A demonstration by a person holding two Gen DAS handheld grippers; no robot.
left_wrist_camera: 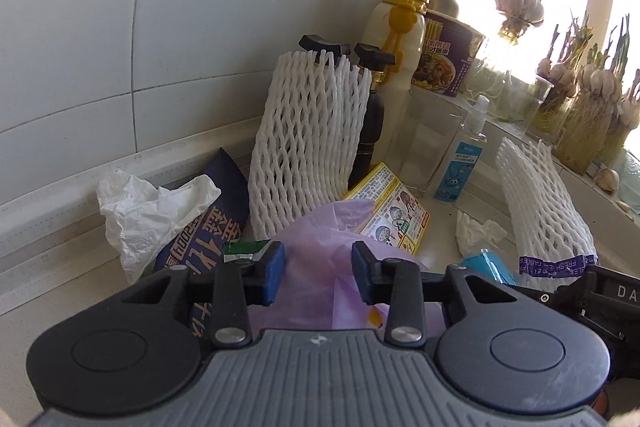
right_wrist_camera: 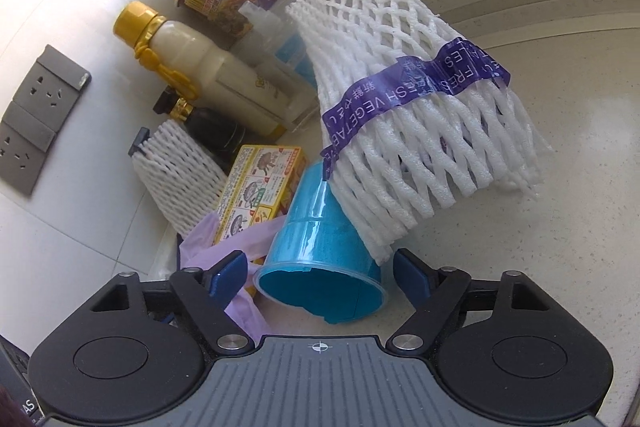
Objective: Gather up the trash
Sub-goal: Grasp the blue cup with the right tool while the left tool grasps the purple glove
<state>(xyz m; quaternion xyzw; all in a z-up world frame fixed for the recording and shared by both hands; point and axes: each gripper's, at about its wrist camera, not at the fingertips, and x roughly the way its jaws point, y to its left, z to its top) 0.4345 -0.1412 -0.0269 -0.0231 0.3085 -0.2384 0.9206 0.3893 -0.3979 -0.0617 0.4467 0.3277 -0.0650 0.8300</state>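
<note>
A thin purple plastic bag [left_wrist_camera: 316, 247] lies on the white counter and fills the gap between the blue pads of my left gripper [left_wrist_camera: 319, 269]; the jaws stand partly apart and do not pinch it. A blue plastic cup [right_wrist_camera: 320, 251] lies on its side, mouth toward the camera, between the fingers of my right gripper [right_wrist_camera: 322, 275], with a gap at each pad. A white foam net with purple tape [right_wrist_camera: 400, 99] leans on the cup. Nearby lie a second foam net [left_wrist_camera: 304, 139], a crumpled tissue [left_wrist_camera: 148, 211], a yellow box [left_wrist_camera: 392, 211], a dark snack bag [left_wrist_camera: 208, 227] and a green wrapper [left_wrist_camera: 242, 251].
Against the tiled wall stand a yellow-capped bottle [left_wrist_camera: 400, 39], a purple noodle cup [left_wrist_camera: 444, 59], a dark bottle [left_wrist_camera: 370, 123], a clear glass [left_wrist_camera: 428, 143] and a small spray bottle [left_wrist_camera: 466, 155]. Jars of sprouting garlic [left_wrist_camera: 580, 107] line the sill. A wall socket [right_wrist_camera: 36, 115] sits at left.
</note>
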